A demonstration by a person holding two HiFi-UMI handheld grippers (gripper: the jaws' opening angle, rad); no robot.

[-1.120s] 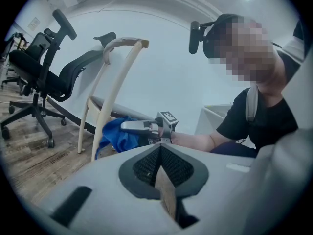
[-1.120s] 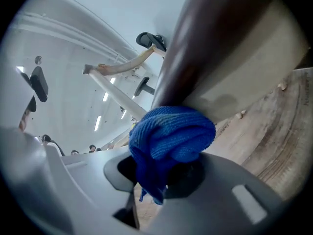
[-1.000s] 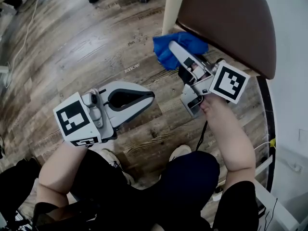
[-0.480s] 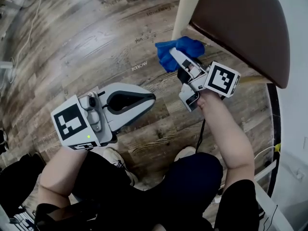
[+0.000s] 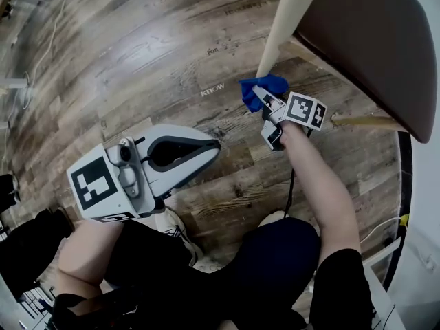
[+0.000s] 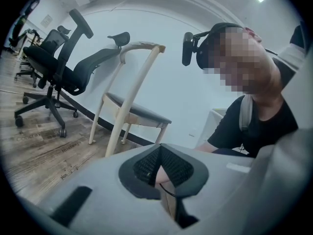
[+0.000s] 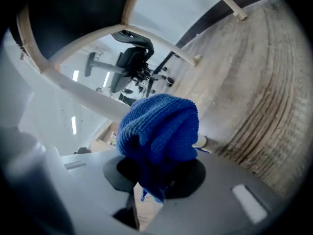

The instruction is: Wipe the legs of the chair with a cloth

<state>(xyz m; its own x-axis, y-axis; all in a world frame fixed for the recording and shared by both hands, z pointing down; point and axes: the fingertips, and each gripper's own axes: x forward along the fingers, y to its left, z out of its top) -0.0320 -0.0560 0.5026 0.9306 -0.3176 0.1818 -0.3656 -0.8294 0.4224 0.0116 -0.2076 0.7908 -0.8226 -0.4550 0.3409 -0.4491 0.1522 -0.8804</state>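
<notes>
The chair's brown seat (image 5: 371,40) fills the top right of the head view, and one cream leg (image 5: 282,29) slants down from it to the wood floor. My right gripper (image 5: 262,93) is shut on a blue cloth (image 5: 263,86) and holds it against the foot of that leg. In the right gripper view the cloth (image 7: 159,129) bulges out of the jaws, with the leg (image 7: 93,98) passing just behind it. My left gripper (image 5: 214,144) hangs lower left, away from the chair. It is shut, with nothing between its pads (image 6: 146,166).
A thin wooden rail (image 5: 361,121) runs under the seat to the right of my right hand. The left gripper view shows a second cream chair (image 6: 132,106), black office chairs (image 6: 58,77) and the person. A cable (image 5: 45,29) lies on the floor at upper left.
My right gripper has slid the blue cloth down the chair leg to its foot, further from me. The left gripper has stayed shut at lower left.
</notes>
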